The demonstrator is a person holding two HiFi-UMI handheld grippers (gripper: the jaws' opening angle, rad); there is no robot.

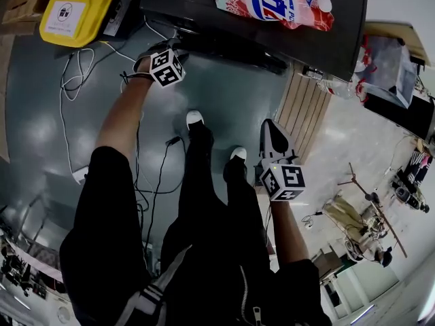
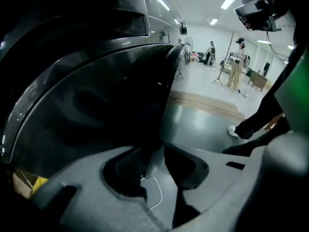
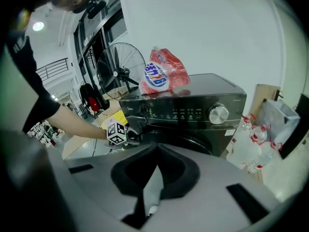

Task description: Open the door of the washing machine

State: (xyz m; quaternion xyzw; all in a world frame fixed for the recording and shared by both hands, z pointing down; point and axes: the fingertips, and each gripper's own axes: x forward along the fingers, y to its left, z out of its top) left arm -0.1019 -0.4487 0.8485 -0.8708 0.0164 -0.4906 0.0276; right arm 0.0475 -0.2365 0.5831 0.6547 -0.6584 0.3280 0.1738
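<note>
Pinched onto rim of door point(image 2: 96, 105), at washing machine point(image 3: 193, 112) front, with left gripper point(image 2: 154, 151) fingers. Holding right gripper point(image 3: 154, 153) clear, fingers together, empty. Judged early: no visible swing yet, whole pull left.

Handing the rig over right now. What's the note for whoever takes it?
Left gripper: at the front of the washing machine, with the edge of the door between its jaws; unclear whether the pads press on it.
Right gripper: shut, empty, held back from the machine.
Done: left gripper placed on the door edge.
Left: the door looks closed; confirm the grip, then pull it open.
</note>
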